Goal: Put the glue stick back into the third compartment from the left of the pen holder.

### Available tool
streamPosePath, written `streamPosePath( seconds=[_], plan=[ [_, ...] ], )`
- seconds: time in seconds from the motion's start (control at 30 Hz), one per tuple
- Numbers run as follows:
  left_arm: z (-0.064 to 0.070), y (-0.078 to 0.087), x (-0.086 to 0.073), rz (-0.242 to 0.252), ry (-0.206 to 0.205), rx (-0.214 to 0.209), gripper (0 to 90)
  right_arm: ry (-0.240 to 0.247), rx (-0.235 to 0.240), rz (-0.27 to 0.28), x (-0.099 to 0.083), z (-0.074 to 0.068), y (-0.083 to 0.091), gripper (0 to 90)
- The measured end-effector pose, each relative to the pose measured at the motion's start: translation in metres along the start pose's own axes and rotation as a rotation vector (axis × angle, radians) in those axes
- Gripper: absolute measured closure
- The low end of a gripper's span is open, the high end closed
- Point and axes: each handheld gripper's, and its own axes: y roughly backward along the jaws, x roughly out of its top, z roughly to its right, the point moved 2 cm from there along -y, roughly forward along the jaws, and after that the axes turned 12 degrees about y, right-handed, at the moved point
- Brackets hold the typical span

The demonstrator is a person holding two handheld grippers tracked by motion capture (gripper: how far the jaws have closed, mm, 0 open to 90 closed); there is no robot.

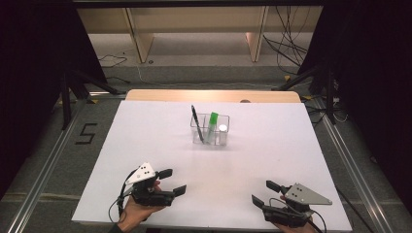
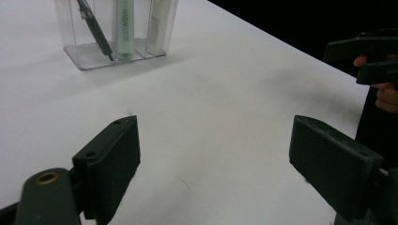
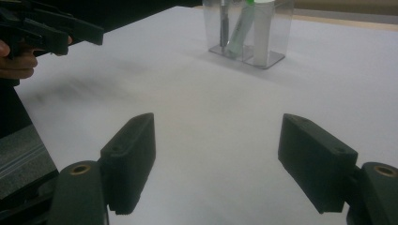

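Both grippers sit at the near edge of the white tabletop, jaws spread wide and empty on each: left gripper, right gripper. In the left gripper view its own jaws frame bare tabletop, gripper; same in the right gripper view, gripper.

The clear plastic compartmented pen holder stands mid-table, well apart from both grippers, straight ahead and roughly between them. Inside: a black pen leaning with its top tilted left, a green marker tilted a little, and a white capped tube upright. All three have their long axes near vertical, tops sticking up above the rim.

From the left gripper the holder lies ahead and to the left of its jaw line; from the right gripper the holder lies ahead and slightly right of centre. Distances look about equal; the pen is on the left side of the holder, so the left gripper is likely marginally nearer to it, the right gripper nearer to the white tube. Any pick would need a reach forward and a grip near the exposed top end.
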Motion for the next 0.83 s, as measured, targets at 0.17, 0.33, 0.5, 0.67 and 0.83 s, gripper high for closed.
streamPosePath(
  seconds=[0.17,0.33,0.5,0.67,0.83],
  plan=[
    [0.0016,0.0034,-0.0038,0.002,0.006,0.001,16.4,-0.005,0.003,0.001,-0.0005,0.0012,0.0001,28.8],
    [0.0007,0.0054,-0.0037,0.002,-0.002,0.017,16.2,-0.008,0.005,0.002,-0.0005,0.0011,-0.0005,28.9],
    [0.0005,0.0074,-0.002,0.021,0.005,0.015,16.2,-0.007,0.007,0.002,-0.0005,0.0008,-0.0006,28.8],
    [0.0016,0.0059,-0.002,0.017,-0.006,0.014,16.2,-0.01,0.009,0.003,-0.0004,0.0007,-0.0007,28.9],
    [0.0007,0.0063,-0.0012,0.021,0.001,0.013,16.2,-0.007,0.008,0.004,-0.0007,0.0012,-0.0004,28.8]
  ],
)
